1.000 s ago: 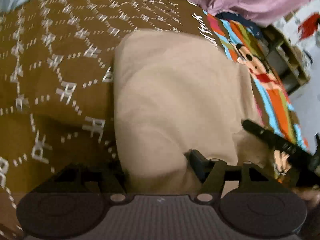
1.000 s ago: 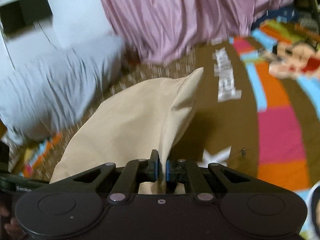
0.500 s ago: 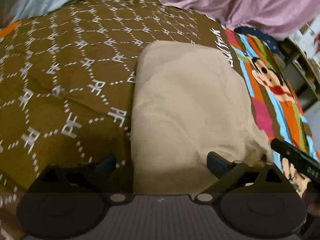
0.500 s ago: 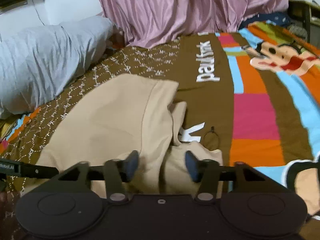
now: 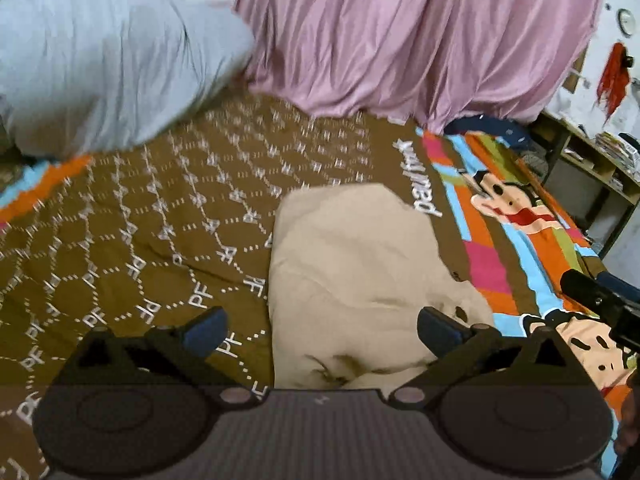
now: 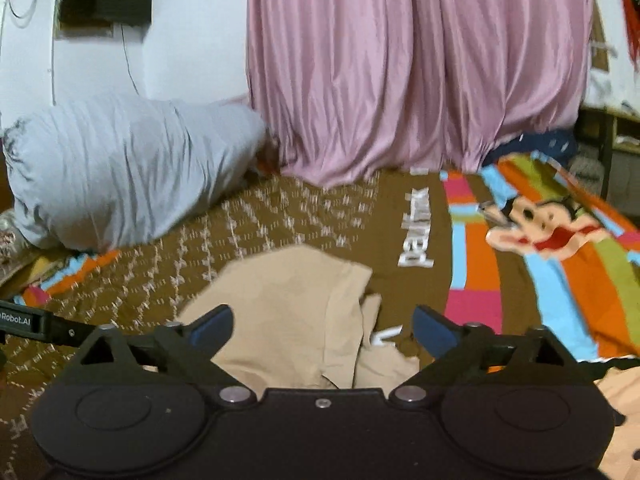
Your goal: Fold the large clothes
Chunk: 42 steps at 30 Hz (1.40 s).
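Left wrist view: the left gripper has its fingers spread wide, empty. The right gripper is opening, nothing pinched. Beyond them the beige garment lies folded on the bed; its near right edge looks rumpled, so tidying probably remains.

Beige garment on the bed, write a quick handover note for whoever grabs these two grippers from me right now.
Left gripper: fingers wide apart, holding nothing, above the near edge of the beige garment.
Right gripper: jaws opening, nothing pressed between the fingers, fabric only lies below the gap.
Garment: lies folded into a compact bundle on the brown patterned bedspread, beside its colourful cartoon stripes.
Done: a fold is laid down and released.
Left: the right side looks uneven, with a loose flap sticking out; probably tuck or fold it again, then smooth.
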Each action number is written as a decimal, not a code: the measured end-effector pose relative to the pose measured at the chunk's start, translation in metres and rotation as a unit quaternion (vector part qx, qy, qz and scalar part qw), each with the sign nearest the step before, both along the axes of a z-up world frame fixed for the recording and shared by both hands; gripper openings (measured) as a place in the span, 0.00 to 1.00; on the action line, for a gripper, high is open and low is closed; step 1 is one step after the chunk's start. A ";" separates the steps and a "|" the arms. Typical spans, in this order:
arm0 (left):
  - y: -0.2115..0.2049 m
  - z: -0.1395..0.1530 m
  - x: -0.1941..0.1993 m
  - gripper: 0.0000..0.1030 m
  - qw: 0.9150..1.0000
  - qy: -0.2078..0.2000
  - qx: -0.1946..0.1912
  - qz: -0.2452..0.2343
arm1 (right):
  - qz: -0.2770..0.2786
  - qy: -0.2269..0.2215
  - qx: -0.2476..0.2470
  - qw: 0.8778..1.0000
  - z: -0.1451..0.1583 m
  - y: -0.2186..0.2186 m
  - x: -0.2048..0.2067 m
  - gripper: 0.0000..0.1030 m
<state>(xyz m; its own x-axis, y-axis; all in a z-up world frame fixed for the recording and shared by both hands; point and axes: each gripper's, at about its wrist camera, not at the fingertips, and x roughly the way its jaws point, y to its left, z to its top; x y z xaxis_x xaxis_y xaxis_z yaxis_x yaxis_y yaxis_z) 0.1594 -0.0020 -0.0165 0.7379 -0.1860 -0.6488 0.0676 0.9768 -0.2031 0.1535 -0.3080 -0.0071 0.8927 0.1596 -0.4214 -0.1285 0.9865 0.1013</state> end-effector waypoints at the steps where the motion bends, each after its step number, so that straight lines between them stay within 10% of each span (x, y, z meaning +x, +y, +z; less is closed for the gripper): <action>1: 0.000 0.003 -0.008 0.99 1.000 -0.007 0.000 0.001 | -0.005 -0.007 -0.001 1.000 0.005 0.001 -0.010 0.97; 11: 0.006 0.018 -0.087 1.00 0.997 -0.068 0.028 0.016 | -0.040 -0.067 -0.006 0.997 0.028 0.007 -0.110 0.99; 20: 0.013 -0.022 -0.125 1.00 0.998 -0.039 0.046 0.033 | -0.062 -0.065 -0.013 0.996 0.000 0.020 -0.170 0.99; 42: 0.002 -0.026 -0.126 1.00 0.997 -0.038 0.072 0.010 | -0.063 -0.020 -0.031 0.997 -0.030 0.022 -0.168 0.99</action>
<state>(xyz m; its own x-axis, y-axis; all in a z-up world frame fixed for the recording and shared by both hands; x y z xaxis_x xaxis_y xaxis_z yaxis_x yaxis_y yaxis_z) 0.0331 -0.0005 -0.0427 0.7890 -0.0805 -0.6091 0.0581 0.9967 -0.0565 -0.0143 -0.2858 -0.0366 0.9203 0.0185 -0.3907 -0.0049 0.9993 0.0359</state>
